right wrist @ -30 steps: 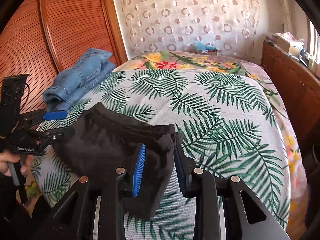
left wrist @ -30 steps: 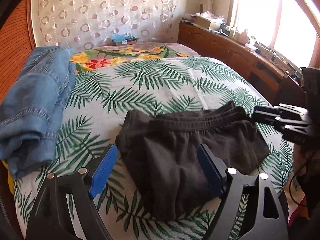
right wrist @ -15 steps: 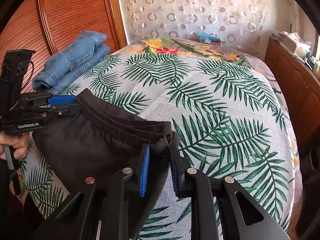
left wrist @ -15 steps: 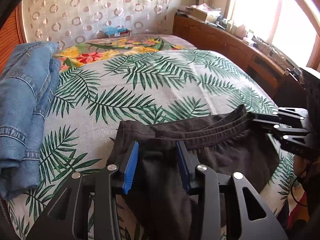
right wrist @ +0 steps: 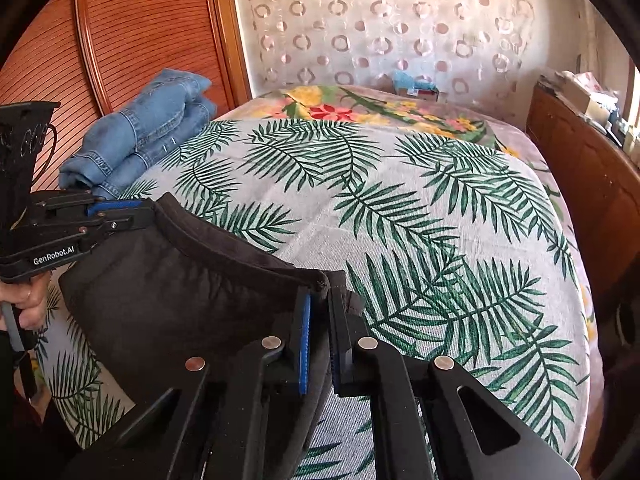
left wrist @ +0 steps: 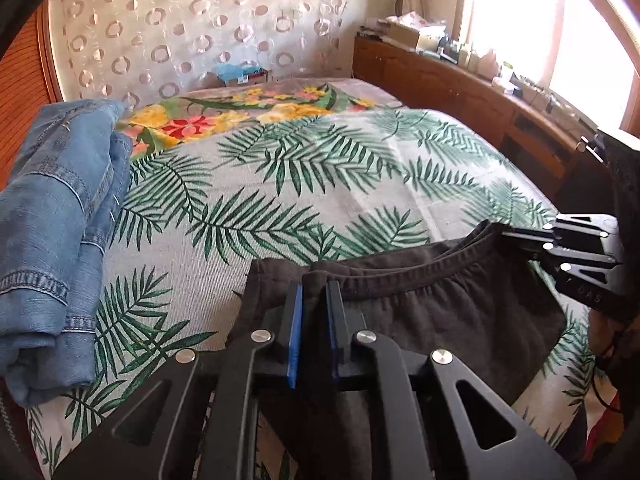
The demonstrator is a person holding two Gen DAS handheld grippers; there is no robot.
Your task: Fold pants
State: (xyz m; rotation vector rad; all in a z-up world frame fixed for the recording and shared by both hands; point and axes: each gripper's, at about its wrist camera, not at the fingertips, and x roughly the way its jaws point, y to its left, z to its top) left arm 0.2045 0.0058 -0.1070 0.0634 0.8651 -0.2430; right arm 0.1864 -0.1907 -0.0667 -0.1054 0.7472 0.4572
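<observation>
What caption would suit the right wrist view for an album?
Two handheld grippers, right and left, pinch the waistband of dark brown pants on a palm-leaf bedspread, folded blue jeans behind.

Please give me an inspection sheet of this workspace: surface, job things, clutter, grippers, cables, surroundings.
Surface: bed cover with palm-leaf print.
Job's things: dark pants lying near the bed's front edge, waistband edge lifted.
Clutter: folded blue jeans on the bed; blue packet by the curtain.
Grippers: left gripper closing on the waistband; right gripper shut on its other end.
Cables: thin cable at right.
Surroundings: wooden cabinet, circle-pattern curtain.
</observation>
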